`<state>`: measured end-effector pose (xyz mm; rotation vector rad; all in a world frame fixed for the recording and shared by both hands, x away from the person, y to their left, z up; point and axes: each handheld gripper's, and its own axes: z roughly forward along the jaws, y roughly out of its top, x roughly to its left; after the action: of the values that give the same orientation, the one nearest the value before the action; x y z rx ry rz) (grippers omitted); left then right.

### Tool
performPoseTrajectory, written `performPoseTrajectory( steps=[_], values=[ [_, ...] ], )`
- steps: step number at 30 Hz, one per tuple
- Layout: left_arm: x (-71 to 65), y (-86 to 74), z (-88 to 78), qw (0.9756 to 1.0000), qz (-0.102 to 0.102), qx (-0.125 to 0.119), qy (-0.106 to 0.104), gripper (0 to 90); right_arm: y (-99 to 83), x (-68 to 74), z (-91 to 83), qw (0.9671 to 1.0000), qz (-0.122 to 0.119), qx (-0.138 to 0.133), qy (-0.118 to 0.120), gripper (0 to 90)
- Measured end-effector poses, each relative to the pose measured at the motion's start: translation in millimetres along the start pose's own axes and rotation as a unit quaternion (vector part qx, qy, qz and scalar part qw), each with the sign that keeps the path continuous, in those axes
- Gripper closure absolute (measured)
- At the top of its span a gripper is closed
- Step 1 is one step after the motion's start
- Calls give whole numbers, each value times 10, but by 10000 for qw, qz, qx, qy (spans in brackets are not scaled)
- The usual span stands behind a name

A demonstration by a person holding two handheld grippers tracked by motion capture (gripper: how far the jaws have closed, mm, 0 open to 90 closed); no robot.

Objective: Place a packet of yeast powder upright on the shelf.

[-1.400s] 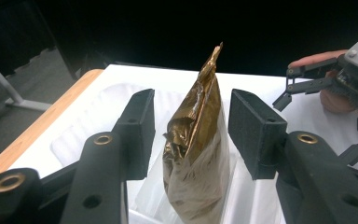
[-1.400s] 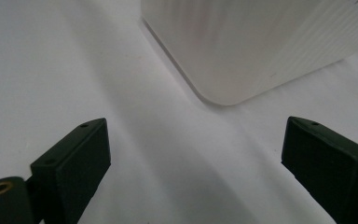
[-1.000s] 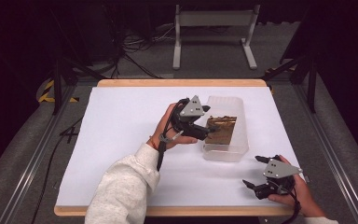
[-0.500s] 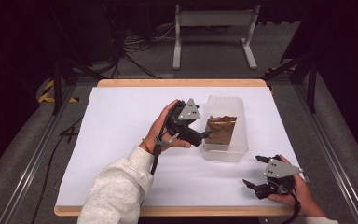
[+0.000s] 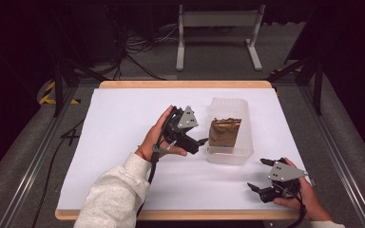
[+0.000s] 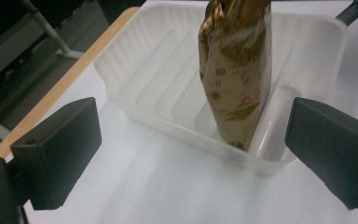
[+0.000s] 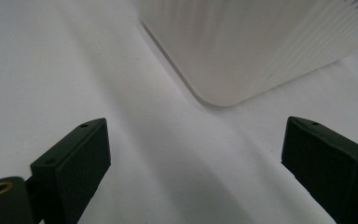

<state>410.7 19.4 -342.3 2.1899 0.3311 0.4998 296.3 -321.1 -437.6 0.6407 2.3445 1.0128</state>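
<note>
The left tool (image 5: 201, 141), its jaws just opened wide with nothing between them, sits just beside the clear tray (image 5: 245, 152) on the tabletop (image 5: 123, 118), where the gold packet (image 5: 224, 134) lies lengthwise ahead, while the right tool (image 5: 260, 175) waits open farther off.

No text can be read; the gold packet (image 6: 235, 74) bears red and brown marks too blurred to make out.
</note>
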Motion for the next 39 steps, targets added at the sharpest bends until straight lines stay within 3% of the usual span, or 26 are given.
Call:
performPoseTrajectory(
  steps=[9, 24, 39],
  values=[
    [51, -203, -107, 9997, -218, -37, 111, 37, 0, 0, 2, 10000, -3, 3, -1, 84],
    [60, -516, -207, 9988, -110, 267, 403, 30, 1, 0, 4, 10000, -1, -3, 14, 84],
    [20, -803, -253, 9975, -93, 538, 450, 41, 2, -2, 1, 10000, 18, -19, 15, 84]
  ],
)
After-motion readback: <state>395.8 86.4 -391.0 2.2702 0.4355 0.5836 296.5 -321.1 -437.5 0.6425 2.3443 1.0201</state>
